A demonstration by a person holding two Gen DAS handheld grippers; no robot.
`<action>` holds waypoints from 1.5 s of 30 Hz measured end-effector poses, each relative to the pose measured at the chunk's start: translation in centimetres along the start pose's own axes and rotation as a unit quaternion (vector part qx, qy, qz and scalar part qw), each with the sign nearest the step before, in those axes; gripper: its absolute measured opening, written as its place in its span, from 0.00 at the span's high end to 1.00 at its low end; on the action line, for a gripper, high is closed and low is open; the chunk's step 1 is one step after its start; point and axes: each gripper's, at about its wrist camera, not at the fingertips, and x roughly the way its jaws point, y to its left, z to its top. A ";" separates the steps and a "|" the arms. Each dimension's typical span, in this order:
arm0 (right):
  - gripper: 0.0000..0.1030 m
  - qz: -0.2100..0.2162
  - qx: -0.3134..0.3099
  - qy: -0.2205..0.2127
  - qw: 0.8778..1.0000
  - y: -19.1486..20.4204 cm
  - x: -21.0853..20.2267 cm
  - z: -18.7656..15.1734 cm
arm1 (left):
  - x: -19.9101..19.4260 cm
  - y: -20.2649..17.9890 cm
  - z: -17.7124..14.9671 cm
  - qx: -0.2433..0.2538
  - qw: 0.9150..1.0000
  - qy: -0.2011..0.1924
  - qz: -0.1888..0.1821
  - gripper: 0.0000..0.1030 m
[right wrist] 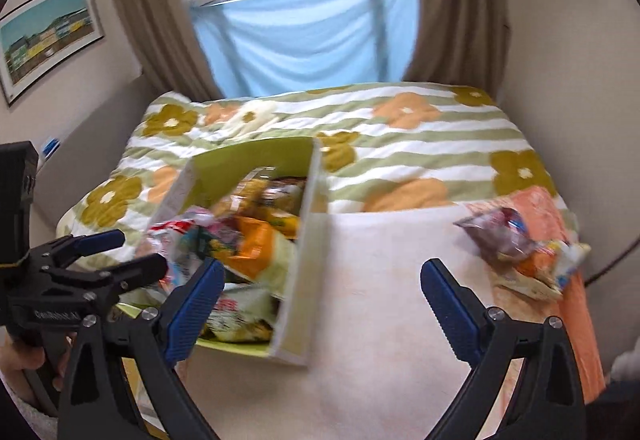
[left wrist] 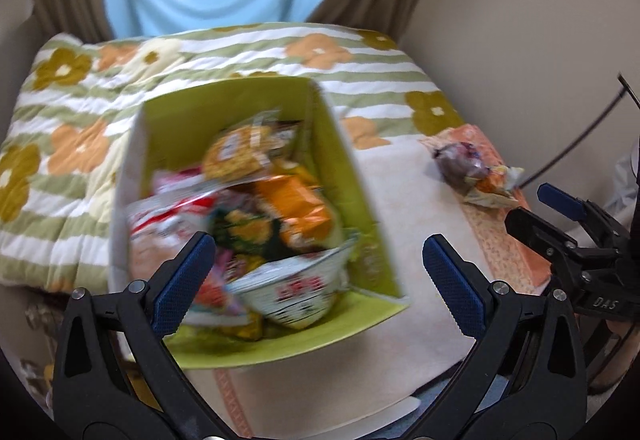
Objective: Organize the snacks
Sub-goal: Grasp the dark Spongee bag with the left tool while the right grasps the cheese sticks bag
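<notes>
box [left wrist: 352, 176]: green, packed with snack bags, just ahead of left fingers [left wrist: 184, 280]
left gripper [left wrist: 316, 280]: spread wide, empty
right gripper [right wrist: 320, 304]: spread wide, empty
loose packets [right wrist: 520, 252]: ahead-right of right fingers [right wrist: 448, 308]; light, crinkly, likely slippery; pinch the bunched middle

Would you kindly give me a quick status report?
Both grippers open, empty: left, right. Green box full of snacks. Loose snack packets still outside it. Nothing blocking.

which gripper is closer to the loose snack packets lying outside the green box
Right. The right gripper hangs open with the loose snack packets just off its right finger. The left gripper is open over the green box, farther from them.
</notes>
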 end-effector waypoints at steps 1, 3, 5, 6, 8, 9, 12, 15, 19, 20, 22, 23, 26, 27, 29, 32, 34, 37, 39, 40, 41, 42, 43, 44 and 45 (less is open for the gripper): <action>0.05 -0.011 0.008 0.000 1.000 -1.2 -0.4 -0.3 | 0.6 -1.2 0.5 0.010 1.000 0.003 -0.002 0.00; 0.05 -0.036 0.026 0.000 0.999 -4.1 -1.0 -0.8 | 2.1 -3.8 1.7 0.027 0.999 0.014 -0.016 0.00; 0.05 -0.048 0.049 0.006 0.998 -6.6 -1.3 -1.1 | 3.2 -6.1 2.6 0.036 0.999 0.021 -0.034 0.00; 0.05 -0.053 0.062 0.008 0.997 -8.0 -1.5 -1.2 | 4.0 -7.6 3.3 0.044 0.998 0.023 -0.046 0.00; 0.05 -0.060 0.085 0.007 0.995 -10.8 -2.1 -1.5 | 5.7 -10.3 4.6 0.060 0.996 0.034 -0.051 0.00; 0.05 -0.066 0.092 0.007 0.994 -12.0 -2.3 -1.6 | 6.6 -11.5 5.1 0.067 0.996 0.041 -0.051 0.00; 0.05 -0.078 0.122 0.018 0.989 -15.8 -2.5 -2.0 | 9.5 -15.8 7.1 0.089 0.992 0.060 -0.064 0.00; 0.05 -0.060 0.157 0.034 0.985 -19.6 -2.3 -2.7 | 12.7 -19.7 8.6 0.100 0.988 0.087 -0.078 0.00; 0.05 -0.053 0.192 0.047 0.979 -23.1 -1.6 -3.8 | 17.5 -23.9 9.6 0.116 0.981 0.127 -0.087 0.00; 0.05 -0.045 0.201 0.048 0.977 -24.0 -1.3 -4.0 | 18.6 -24.7 9.6 0.118 0.980 0.135 -0.089 0.00; 0.05 -0.033 0.219 0.054 0.974 -25.5 -0.6 -4.3 | 20.6 -25.8 9.8 0.124 0.977 0.153 -0.087 0.00; 0.05 -0.026 0.226 0.058 0.972 -26.1 -0.1 -4.5 | 22.0 -26.5 10.0 0.128 0.975 0.165 -0.081 0.00; 0.05 -0.014 0.244 0.071 0.967 -27.4 1.6 -5.0 | 25.0 -27.7 10.5 0.141 0.970 0.187 -0.066 0.00; 0.05 -0.011 0.254 0.075 0.964 -27.9 2.3 -5.3 | 25.9 -28.0 10.6 0.144 0.968 0.194 -0.062 0.00; 0.05 -0.009 0.269 0.078 0.960 -28.8 3.4 -5.7 | 27.9 -28.4 10.5 0.152 0.963 0.214 -0.057 0.00; 0.05 -0.008 0.280 0.084 0.956 -29.7 5.2 -6.0 | 30.9 -28.9 10.3 0.156 0.956 0.243 -0.054 0.00; 0.05 -0.004 0.289 0.088 0.953 -30.4 6.2 -6.0 | 32.5 -29.3 10.1 0.159 0.952 0.257 -0.051 0.00; 0.05 0.003 0.302 0.081 0.950 -31.1 7.2 -5.8 | 34.3 -29.6 10.2 0.163 0.949 0.267 -0.043 0.00; 0.05 0.003 0.302 0.081 0.950 -31.6 7.7 -5.5 | 35.4 -29.6 10.2 0.164 0.947 0.275 -0.035 0.00; 0.05 0.001 0.301 0.082 0.950 -31.8 8.0 -5.3 | 35.7 -29.5 10.3 0.164 0.946 0.277 -0.031 0.00; 0.05 0.002 0.301 0.083 0.950 -31.9 8.3 -5.2 | 36.0 -29.4 10.3 0.164 0.946 0.280 -0.027 0.00; 0.05 0.006 0.302 0.086 0.950 -32.1 8.7 -5.1 | 36.2 -29.2 10.3 0.163 0.945 0.282 -0.025 0.00; 0.05 0.008 0.303 0.087 0.949 -32.3 9.0 -5.1 | 36.5 -28.9 10.2 0.161 0.945 0.285 -0.021 0.00; 0.05 0.011 0.304 0.089 0.949 -32.5 9.3 -5.0 | 36.6 -28.6 10.2 0.159 0.944 0.288 -0.019 0.00; 0.05 0.013 0.303 0.091 0.949 -32.6 9.7 -4.9 | 36.8 -28.3 10.1 0.156 0.943 0.292 -0.018 0.01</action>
